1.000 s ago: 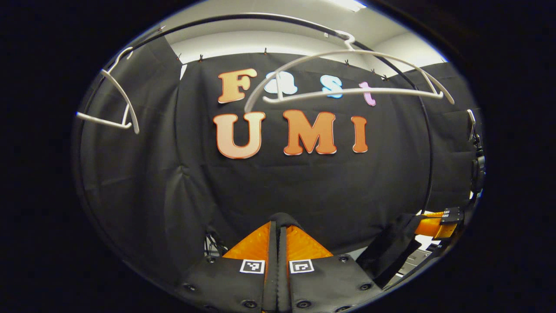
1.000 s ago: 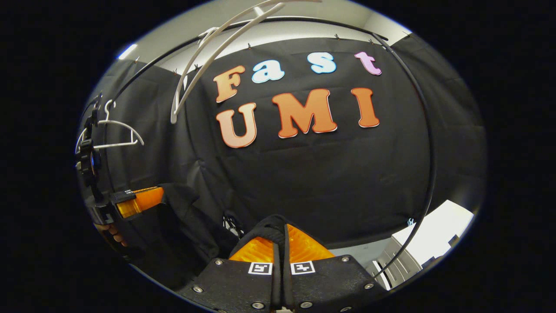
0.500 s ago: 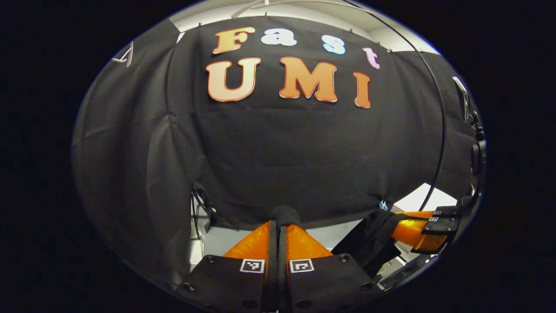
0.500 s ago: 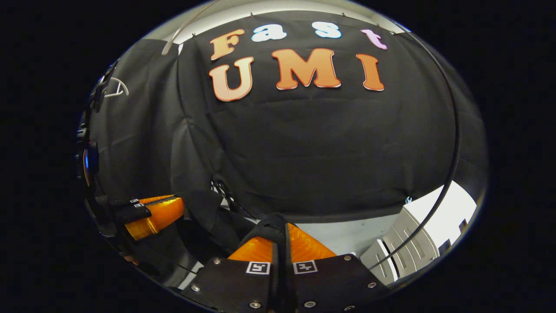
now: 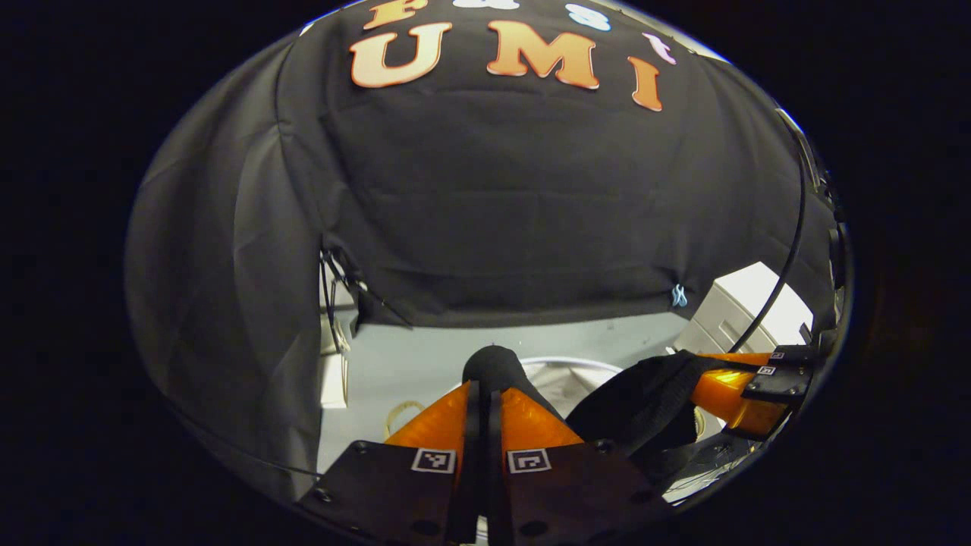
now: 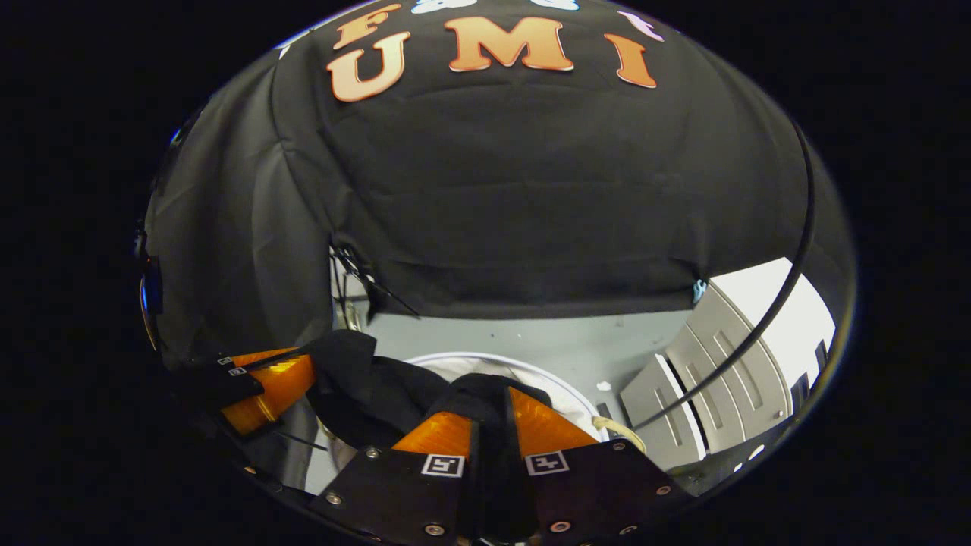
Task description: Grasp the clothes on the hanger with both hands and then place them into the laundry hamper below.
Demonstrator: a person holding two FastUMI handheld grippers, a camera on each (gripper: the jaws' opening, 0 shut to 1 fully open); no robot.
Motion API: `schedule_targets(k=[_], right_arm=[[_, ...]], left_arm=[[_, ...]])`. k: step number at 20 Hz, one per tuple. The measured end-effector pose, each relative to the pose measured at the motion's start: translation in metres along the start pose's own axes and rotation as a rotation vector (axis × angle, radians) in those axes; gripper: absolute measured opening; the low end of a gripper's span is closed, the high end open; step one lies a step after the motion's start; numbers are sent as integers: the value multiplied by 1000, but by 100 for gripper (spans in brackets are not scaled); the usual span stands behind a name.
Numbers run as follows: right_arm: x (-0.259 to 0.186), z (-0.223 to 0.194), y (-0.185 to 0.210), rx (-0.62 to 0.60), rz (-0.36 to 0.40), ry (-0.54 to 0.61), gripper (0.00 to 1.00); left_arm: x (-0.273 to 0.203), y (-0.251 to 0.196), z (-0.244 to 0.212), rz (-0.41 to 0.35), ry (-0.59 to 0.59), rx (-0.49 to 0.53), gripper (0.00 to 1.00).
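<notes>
A black garment [image 5: 645,398] hangs between my two grippers, low over the white laundry hamper [image 5: 561,371]. In the left gripper view my left gripper [image 5: 484,379] is shut, with a fold of the black cloth pinched at its tips. The other gripper [image 5: 740,394] shows at the lower right, also clamping the cloth. In the right gripper view my right gripper [image 6: 489,394] is shut on the black garment [image 6: 364,383], which drapes left toward the left gripper [image 6: 265,383]. The hamper's white rim [image 6: 531,368] curves just beyond the fingers.
The grey floor [image 6: 531,337] lies under the black wall cloth. A pale slatted panel [image 6: 721,371] stands at the right, crossed by a thin black rail [image 6: 766,318]. Cables [image 5: 334,280] hang at the cloth's left edge, near a white box [image 5: 332,379].
Both grippers have dropped with the garment: the white hangers have left the top of both views, the wall lettering has risen, and the floor and hamper have come into sight.
</notes>
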State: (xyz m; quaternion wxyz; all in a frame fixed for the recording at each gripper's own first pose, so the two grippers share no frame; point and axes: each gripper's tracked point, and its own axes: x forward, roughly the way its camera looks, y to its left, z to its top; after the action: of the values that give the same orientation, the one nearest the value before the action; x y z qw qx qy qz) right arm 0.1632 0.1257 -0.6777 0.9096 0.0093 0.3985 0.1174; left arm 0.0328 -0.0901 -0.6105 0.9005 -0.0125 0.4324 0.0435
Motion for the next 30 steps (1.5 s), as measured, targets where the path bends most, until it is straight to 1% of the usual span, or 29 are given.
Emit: schedule_targets(k=[1,2,3,4,5,6,7,8,9,10,11,12,14,18,20,22,23,26,30], right_arm=[[6,-7,-3,2,-11,27,16],[8,-14,-5,8,-15,49,19],[10,-17,-6,18,-15,66,10],[12,-20,-5,25,-17,75,27],[9,-20,-7,32,-14,75,30],[8,-16,-7,38,-9,59,37],[1,-10,-6,39,-5,47,36],[-6,-3,-5,32,-1,31,53],[-13,6,-5,20,0,12,57],[-20,15,-4,8,-1,-5,66],[-29,22,-4,0,-1,-22,70],[-36,29,-3,1,0,-42,80],[-56,43,-1,11,13,-77,88],[-102,71,4,40,31,-151,90],[-127,82,2,37,23,-189,92],[-155,110,0,-5,-9,-257,92],[-173,121,2,-19,-13,-288,92],[-227,145,11,-33,-14,-369,92],[-302,175,26,-59,-2,-458,92]], left_arm=[[4,2,-13,13,32,7,13],[6,4,-18,16,38,16,17],[7,6,-16,27,35,20,20],[6,7,-10,24,28,18,27],[2,8,-4,30,20,10,34],[-1,9,4,33,9,1,48],[-6,9,9,31,3,-8,51],[-10,9,14,28,-3,-16,51],[-17,10,21,29,-19,-17,63],[-21,11,26,33,-32,-12,76],[-27,14,28,38,-42,-9,88],[-34,16,31,44,-49,-12,100],[-46,22,41,64,-73,-21,99],[-90,29,81,78,-184,-29,99],[-117,33,105,82,-246,-42,99],[-150,37,130,87,-309,-48,99],[-169,40,142,91,-343,-47,99],[-228,53,175,106,-446,-43,99],[-296,80,217,153,-560,-42,98]])
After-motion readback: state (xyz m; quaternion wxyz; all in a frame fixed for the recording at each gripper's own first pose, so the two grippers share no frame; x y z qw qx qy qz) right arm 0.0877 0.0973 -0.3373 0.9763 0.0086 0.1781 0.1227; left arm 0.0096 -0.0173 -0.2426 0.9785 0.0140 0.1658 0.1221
